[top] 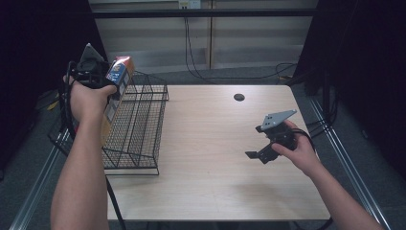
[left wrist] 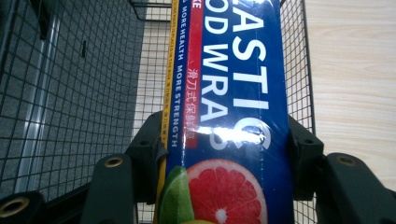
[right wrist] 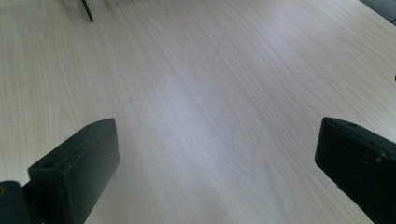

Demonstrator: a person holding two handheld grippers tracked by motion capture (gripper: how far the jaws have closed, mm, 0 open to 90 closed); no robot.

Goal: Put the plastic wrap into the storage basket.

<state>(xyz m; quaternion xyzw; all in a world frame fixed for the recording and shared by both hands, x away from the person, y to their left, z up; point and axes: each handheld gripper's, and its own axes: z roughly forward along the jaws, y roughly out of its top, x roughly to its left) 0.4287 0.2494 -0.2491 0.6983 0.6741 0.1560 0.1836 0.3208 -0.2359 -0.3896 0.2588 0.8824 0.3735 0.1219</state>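
High view: the left hand-held gripper [top: 98,76] holds a wrap box [top: 116,91] tilted over the wire basket [top: 139,129] at the counter's [top: 215,158] left edge; judged, the box is being lowered in, so next comes a straight descent, then release. The left forearm reaches forward, raised.

Left gripper view: jaws clamp the box [left wrist: 229,116] above the basket's mesh [left wrist: 70,93].

Right gripper view: the right hand-held gripper [right wrist: 215,163] gapes, empty, over bare counter [right wrist: 210,84].

Left tongs [top: 111,79] raised and clamped (arm outstretched), right tongs [top: 253,154] low, jaws spread wide.
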